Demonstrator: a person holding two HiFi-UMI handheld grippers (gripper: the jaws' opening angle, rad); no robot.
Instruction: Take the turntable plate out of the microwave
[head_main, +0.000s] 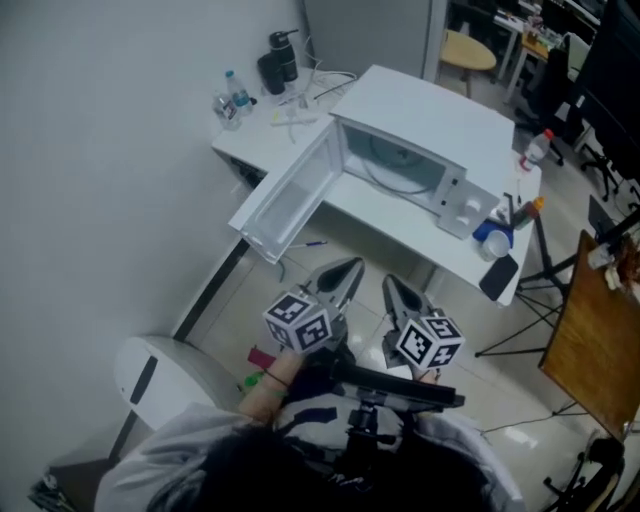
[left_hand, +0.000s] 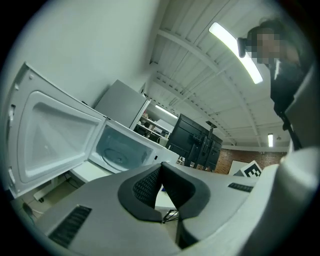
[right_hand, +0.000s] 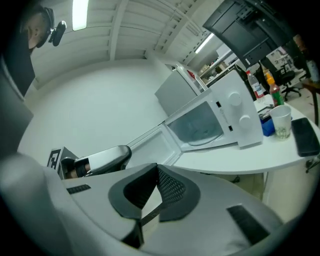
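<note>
In the head view, the microwave (head_main: 430, 140) is seen on the far side of a white table (head_main: 400, 232). Its door (head_main: 290, 200) is swung wide open to the left, so the inside can be reached. The turntable plate (head_main: 395, 172) is seen lying flat on the oven floor – it has not been taken out yet. The left gripper (head_main: 348, 272) and the right gripper (head_main: 392, 290) are held side by side near the person. Both are well apart from the oven and are pointed toward it, as if they are being lined up for a reach.

In the left gripper view, the two dark pads are pressed together at the tips and nothing is pinched between them. The open door is seen at the left, and the turntable plate (left_hand: 116, 152) is seen past it, far inside the box.

In the right gripper view, the claw is pressed shut too, with nothing in it. The turntable plate (right_hand: 202, 139) is seen through the open front. A cup (right_hand: 282, 122) is seen on the table to the right of the oven – that side is best left alone. The job looks like it is only at the start. A claw would likely have to be opened before the plate's edge could be pinched.
</note>
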